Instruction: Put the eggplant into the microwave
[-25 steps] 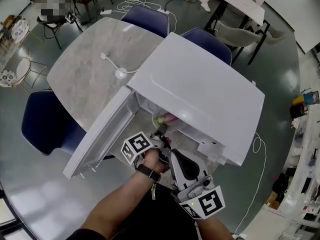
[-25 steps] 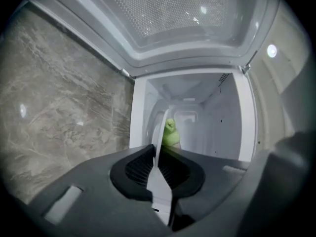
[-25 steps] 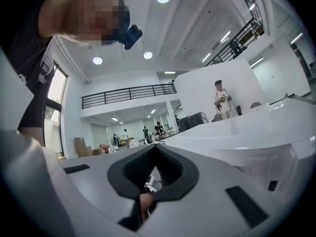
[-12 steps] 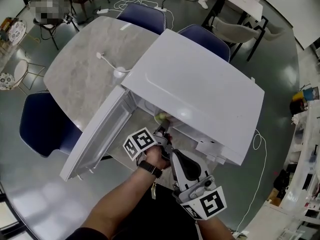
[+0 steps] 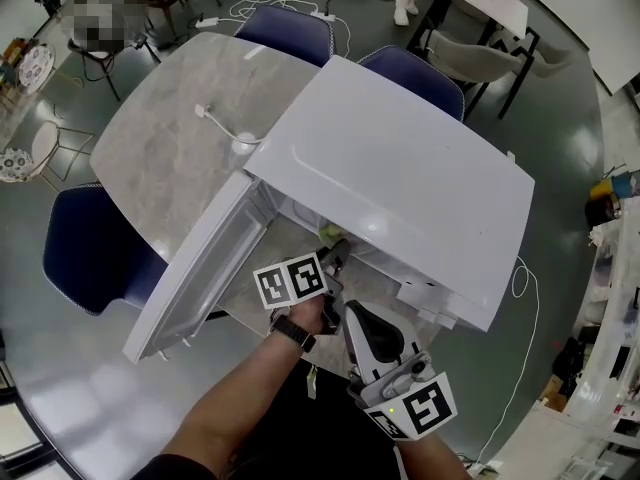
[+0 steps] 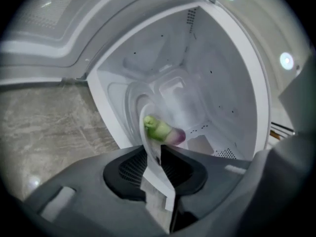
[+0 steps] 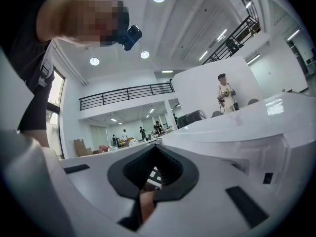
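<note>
**Eggplant lies inside the microwave; both grippers clenched on nothing**

At the far left a navy padded chair (image 5: 85,253) stands tucked against the counter (image 5: 170,138), a rounded slab of grey stone with pale marble veining. A thin white cable (image 5: 241,148) ending in a round puck lies on its bare part. Next comes the door (image 5: 205,268), a flat white panel swung wide open to the left.

The left hand-held gripper (image 5: 337,251), moulded grey plastic with a black-and-white marker cube, points into the opening. Its jaws are pressed together with nothing between them. Just past their tips, the eggplant (image 6: 163,131) lies on the cavity floor. It is short, stubby and smooth, green at its left end and purple at the other. I cannot tell whether the tips touch it. The cavity walls are glossy white, dotted with tiny holes.

The microwave (image 5: 400,178) is a plain white box with a smooth top. The right hand-held gripper (image 5: 352,310) sits low outside it, near the person's body, its jaws closed to a thin slit and holding nothing.
</note>
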Motion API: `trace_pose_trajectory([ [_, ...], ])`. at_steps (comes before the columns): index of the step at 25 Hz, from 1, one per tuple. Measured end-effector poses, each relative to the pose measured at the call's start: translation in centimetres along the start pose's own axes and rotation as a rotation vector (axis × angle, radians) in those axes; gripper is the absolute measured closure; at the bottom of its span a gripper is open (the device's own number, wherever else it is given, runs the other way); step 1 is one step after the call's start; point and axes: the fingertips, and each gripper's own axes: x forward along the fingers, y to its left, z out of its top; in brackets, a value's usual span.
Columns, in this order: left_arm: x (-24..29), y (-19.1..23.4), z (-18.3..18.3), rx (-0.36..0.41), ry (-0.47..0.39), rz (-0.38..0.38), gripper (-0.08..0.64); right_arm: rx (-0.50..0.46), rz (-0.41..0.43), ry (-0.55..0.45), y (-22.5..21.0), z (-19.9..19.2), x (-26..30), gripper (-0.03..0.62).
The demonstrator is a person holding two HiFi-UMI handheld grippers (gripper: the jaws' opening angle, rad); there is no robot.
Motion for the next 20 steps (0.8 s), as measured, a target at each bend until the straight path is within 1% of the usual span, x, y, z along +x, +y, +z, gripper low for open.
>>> trace_pose_trajectory([
  [2,0.1,-0.6,-0.1,0.067,0.028,0.004,0.468,0.003,0.001,0.005,0.0,-0.1,0.0,0.591],
  [3,0.1,-0.8,-0.2,0.084,0.035,0.006,0.444,0.004,0.002,0.007,0.1,-0.2,0.0,0.591],
  [4,0.1,-1.0,-0.2,0.09,0.038,0.01,0.434,0.004,0.004,0.009,0.1,-0.2,0.0,0.591],
  [7,-0.2,-0.8,-0.3,0.114,0.037,0.029,0.43,0.004,0.007,0.012,0.4,-0.1,0.0,0.591],
  [11,-0.4,-0.6,-0.8,0.244,0.109,0.081,0.43,0.01,0.008,0.021,0.5,-0.3,0.0,0.591],
  [13,-0.4,-1.0,-0.5,0.278,0.109,0.088,0.43,0.015,0.012,0.029,0.6,-0.4,0.0,0.591],
  [16,-0.5,-1.8,0.4,0.316,0.101,0.078,0.43,0.015,0.021,0.038,0.9,-0.4,0.2,0.591],
  [18,-0.4,-2.0,0.7,0.37,0.108,0.077,0.428,0.016,0.024,0.042,0.9,-0.5,0.2,0.591],
  [20,-0.3,-1.9,0.8,0.443,0.121,0.09,0.387,0.018,0.025,0.049,0.9,-0.7,0.3,0.591],
])
